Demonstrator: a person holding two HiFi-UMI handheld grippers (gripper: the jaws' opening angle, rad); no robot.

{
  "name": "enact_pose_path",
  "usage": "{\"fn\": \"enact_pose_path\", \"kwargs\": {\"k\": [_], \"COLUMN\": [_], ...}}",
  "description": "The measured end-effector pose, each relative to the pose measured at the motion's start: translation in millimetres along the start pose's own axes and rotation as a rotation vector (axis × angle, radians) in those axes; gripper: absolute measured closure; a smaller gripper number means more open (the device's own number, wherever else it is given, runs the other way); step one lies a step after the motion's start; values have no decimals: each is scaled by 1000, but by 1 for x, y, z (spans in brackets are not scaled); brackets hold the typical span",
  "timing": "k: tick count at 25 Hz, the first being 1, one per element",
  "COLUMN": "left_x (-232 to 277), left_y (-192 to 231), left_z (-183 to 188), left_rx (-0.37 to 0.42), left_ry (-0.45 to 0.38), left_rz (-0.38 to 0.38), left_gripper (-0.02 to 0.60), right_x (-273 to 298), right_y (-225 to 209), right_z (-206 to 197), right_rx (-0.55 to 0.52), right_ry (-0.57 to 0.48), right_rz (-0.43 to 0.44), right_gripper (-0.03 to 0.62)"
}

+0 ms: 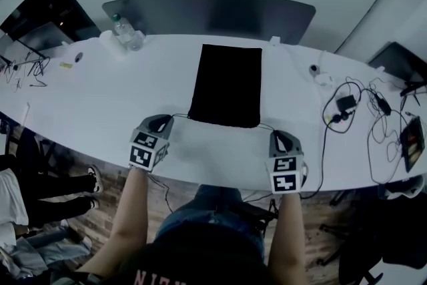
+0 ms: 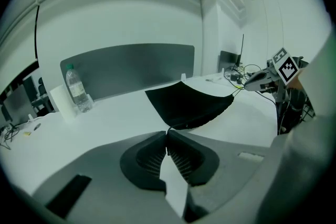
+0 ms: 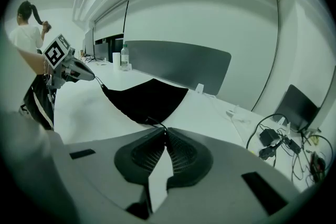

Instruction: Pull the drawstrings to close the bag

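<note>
Now my left tool (image 1: 167, 119) is clamped shut on the left drawstring (image 1: 180, 116), and my right tool (image 1: 275, 134) is clamped shut on the right drawstring (image 1: 265, 125). The black bag (image 1: 227, 85) lies on the white tabletop (image 1: 120, 97) at my twelve o'clock. My tools sit just off its seven and five o'clock corners.
</note>
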State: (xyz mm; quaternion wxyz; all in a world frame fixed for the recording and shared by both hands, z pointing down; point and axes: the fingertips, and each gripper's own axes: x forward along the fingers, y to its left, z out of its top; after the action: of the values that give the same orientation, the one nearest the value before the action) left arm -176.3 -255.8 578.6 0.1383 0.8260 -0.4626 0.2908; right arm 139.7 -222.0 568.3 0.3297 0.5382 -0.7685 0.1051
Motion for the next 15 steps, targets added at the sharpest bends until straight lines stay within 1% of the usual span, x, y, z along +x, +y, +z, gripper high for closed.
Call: {"fn": "enact_pose_path", "kwargs": {"k": [7, 12, 15], "left_x": [-9, -17, -23], "left_y": [10, 21, 29], "left_z": [23, 46, 62], "left_rx": [-31, -50, -42], "left_ry": [-69, -151, -202], "left_rz": [34, 82, 115], "left_gripper": [566, 566, 566], "right_x": [-7, -12, -16], "right_y": [-10, -20, -25], "right_z": [29, 57, 76], "right_rx": [8, 2, -4], "right_ry": [-59, -122, -166], "right_rz": [-43, -83, -111], "right_gripper": [588, 588, 588]}}
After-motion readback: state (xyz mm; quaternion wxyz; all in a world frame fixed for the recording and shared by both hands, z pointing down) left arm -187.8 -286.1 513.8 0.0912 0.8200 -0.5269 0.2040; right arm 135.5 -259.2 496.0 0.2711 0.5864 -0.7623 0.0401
